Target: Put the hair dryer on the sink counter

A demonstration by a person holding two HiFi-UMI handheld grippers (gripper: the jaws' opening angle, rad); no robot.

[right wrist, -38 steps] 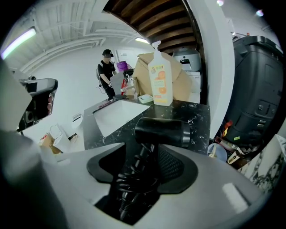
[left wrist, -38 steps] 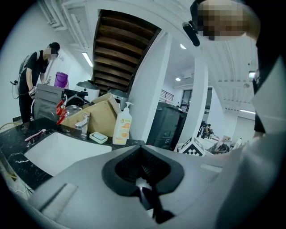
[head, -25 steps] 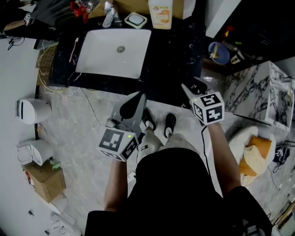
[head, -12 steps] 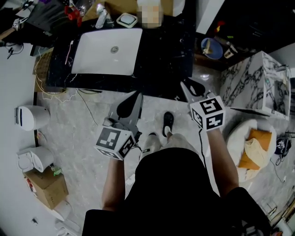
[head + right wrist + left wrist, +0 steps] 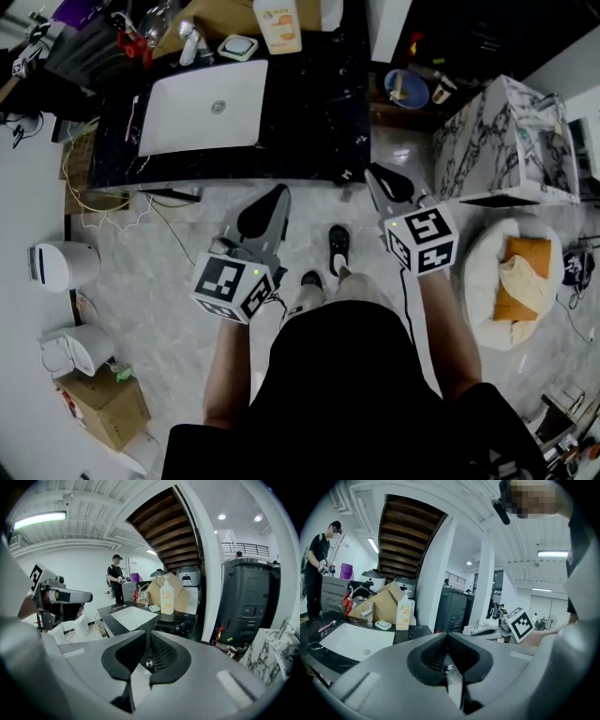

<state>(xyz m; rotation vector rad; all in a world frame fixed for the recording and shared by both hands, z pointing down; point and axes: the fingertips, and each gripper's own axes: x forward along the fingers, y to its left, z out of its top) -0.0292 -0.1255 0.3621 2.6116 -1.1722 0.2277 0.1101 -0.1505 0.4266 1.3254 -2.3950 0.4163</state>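
Observation:
A black hair dryer [image 5: 171,626] lies on the right end of the black sink counter [image 5: 309,112], beside the white basin [image 5: 202,108]. It is clear only in the right gripper view; in the head view it blends into the dark stone. My right gripper [image 5: 371,172] hangs over the floor just short of the counter's front edge. Its jaws are closing, the tips nearly together with nothing between them [image 5: 146,632]. My left gripper [image 5: 277,190] is also over the floor in front of the counter, shut and holding nothing [image 5: 446,634].
A soap bottle [image 5: 277,26], a soap dish [image 5: 237,47] and a faucet [image 5: 187,42] line the counter's back. A marble cabinet [image 5: 502,141] and a white pouf with an orange cushion [image 5: 520,281] stand to the right. White appliances [image 5: 64,262] and a cardboard box [image 5: 103,408] sit left. A person [image 5: 115,581] stands beyond the counter.
The counter has slid up and left in the head view as I stepped back. Both grippers now sit farther from its front edge. The right jaws have drawn together.

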